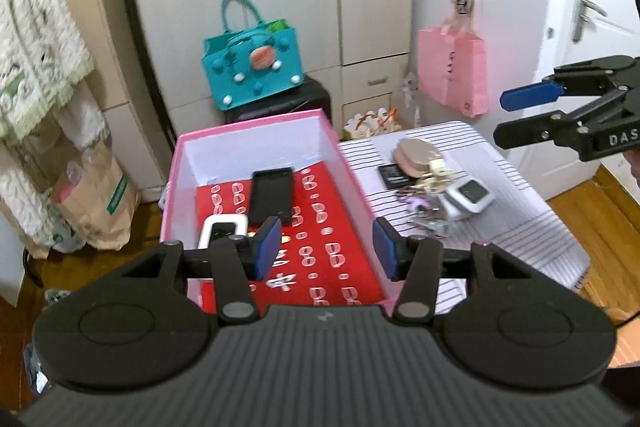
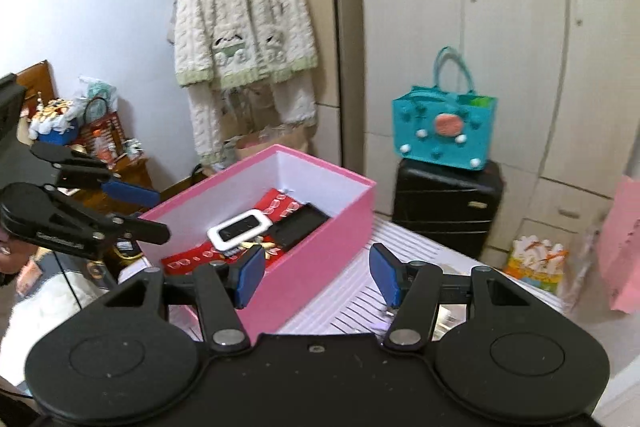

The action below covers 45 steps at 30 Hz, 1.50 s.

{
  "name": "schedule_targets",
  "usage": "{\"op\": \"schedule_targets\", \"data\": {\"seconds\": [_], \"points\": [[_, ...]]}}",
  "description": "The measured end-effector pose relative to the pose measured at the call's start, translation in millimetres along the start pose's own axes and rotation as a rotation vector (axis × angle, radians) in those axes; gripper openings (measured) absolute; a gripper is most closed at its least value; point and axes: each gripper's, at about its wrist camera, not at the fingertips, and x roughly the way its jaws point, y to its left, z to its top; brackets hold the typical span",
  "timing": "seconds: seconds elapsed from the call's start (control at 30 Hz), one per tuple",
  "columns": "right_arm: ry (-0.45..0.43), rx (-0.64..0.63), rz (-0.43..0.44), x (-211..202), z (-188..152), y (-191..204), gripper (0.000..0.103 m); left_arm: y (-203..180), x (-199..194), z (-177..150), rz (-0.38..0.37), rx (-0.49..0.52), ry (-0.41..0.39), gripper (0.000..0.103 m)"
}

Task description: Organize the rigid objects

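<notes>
With both my left tool [image 1: 326,247] and right tool [image 2: 316,271] open and empty above the pink box [image 1: 352,179], I judge fetching the white clock [image 1: 470,197] from the table [image 1: 520,227] on the right comes next.

Phone case [image 1: 272,195] inside box [image 1: 256,131], seemingly flat

Striped table [image 1: 516,227] with pink box [image 1: 352,183], keys [image 1: 428,195], compact [image 1: 414,153].

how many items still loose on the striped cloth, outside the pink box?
4, all in a cluster right of the pink box: pink compact, flat black card, keys with charms, small white clock. More may be hidden beneath the key pile.
</notes>
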Motion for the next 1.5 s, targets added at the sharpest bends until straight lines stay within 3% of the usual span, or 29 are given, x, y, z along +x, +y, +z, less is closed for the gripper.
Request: {"op": "schedule_targets", "data": {"seconds": [0.27,0.37,0.77,1.03,1.13,1.2,1.33,1.5], "points": [[0.012,0.032,-0.041,-31.9,-42.4,-25.0,0.065,-62.1,6.6,-2.6,-0.103,0.076,0.018,0.054],[0.027,0.048,-0.06,-39.7,-60.4,-33.5,0.071,-84.6,16.4,-4.9,-0.147,0.099,0.015,0.057],[0.117,-0.028,-0.108,-20.8,-111.7,-55.4,0.077,-143.2,91.2,-14.4,-0.304,0.105,0.064,0.059],[0.192,-0.115,-0.109,28.1,-142.8,-63.7,0.081,-147.5,154.6,-17.4,-0.286,0.001,0.079,0.059],[0.199,-0.066,-0.092,47.3,-150.1,-73.2,0.081,-148.0,178.0,-15.7,-0.28,-0.027,0.09,0.058],[0.2,-0.001,-0.05,57.3,-153.1,-82.2,0.075,-147.0,191.4,-13.6,-0.275,-0.047,0.1,0.057],[0.195,0.093,0.036,70.6,-158.9,-95.6,0.074,-147.8,210.1,-7.1,-0.259,-0.052,0.102,0.057],[0.182,0.136,0.078,80.3,-162.1,-103.2,0.073,-151.2,232.5,0.6,-0.209,-0.004,0.145,0.051]]}}
